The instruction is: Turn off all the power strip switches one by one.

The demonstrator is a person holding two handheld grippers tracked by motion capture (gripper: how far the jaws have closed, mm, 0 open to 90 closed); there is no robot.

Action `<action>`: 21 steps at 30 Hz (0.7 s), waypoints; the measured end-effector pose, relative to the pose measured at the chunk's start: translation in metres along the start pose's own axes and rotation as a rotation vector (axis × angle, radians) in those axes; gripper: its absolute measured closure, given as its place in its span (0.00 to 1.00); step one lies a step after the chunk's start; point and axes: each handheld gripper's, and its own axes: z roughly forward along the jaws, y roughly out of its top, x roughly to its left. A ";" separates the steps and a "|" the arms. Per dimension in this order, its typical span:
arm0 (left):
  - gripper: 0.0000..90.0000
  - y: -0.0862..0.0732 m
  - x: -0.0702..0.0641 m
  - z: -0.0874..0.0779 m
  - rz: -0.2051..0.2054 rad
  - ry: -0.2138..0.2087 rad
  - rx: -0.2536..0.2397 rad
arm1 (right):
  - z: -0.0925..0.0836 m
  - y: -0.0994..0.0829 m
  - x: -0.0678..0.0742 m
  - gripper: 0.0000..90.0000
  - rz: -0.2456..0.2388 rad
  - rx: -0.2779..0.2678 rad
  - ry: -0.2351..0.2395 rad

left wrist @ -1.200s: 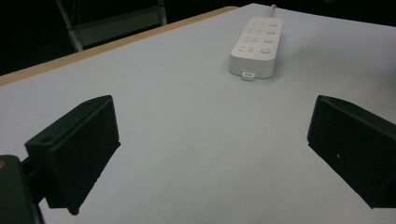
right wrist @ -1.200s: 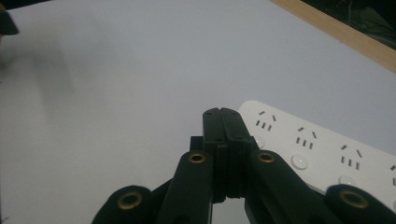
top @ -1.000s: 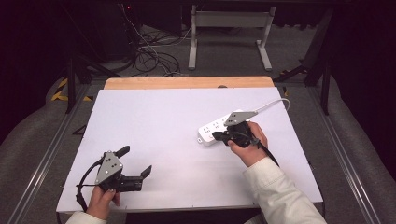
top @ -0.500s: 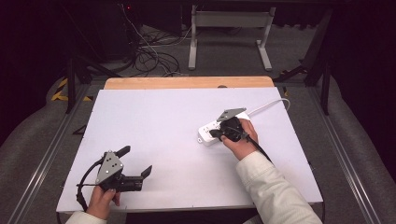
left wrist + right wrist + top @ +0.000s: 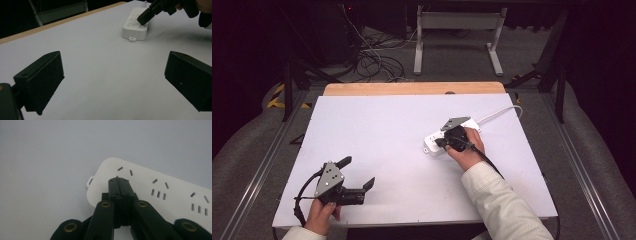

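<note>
We see the right gripper (image 5: 117, 179), jaws pressed together and holding nothing, tip on the power strip (image 5: 447, 137) at 3 o'clock on the table (image 5: 377, 125), probably to poke its end. Left gripper (image 5: 357, 175) waits wide open, empty, at 7 o'clock.

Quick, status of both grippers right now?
Left gripper: open, nothing between its jaws, low over the table.
Right gripper: closed, holding nothing, tips at the power strip near its end socket.
</note>
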 end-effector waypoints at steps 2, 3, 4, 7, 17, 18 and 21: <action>0.03 0.000 0.000 0.000 0.004 0.000 0.000 | 0.000 0.000 0.000 1.00 -0.003 0.003 -0.005; 0.03 0.000 0.000 0.000 0.000 0.000 0.000 | 0.001 -0.001 0.001 1.00 -0.005 0.003 -0.005; 0.03 0.000 0.000 0.000 0.004 -0.001 0.000 | 0.001 -0.001 0.001 1.00 -0.005 0.003 -0.005; 0.03 0.000 0.000 0.000 0.005 -0.002 0.002 | 0.002 -0.001 0.003 1.00 -0.015 0.012 -0.030; 0.03 0.000 -0.001 0.000 0.000 -0.004 0.002 | 0.002 -0.001 0.005 1.00 -0.027 0.014 -0.052; 0.03 0.000 -0.001 0.000 0.003 -0.004 0.002 | 0.002 -0.002 0.005 1.00 -0.027 0.012 -0.052; 0.03 0.000 -0.001 0.000 0.001 -0.005 0.003 | 0.002 -0.002 0.005 1.00 -0.025 0.014 -0.048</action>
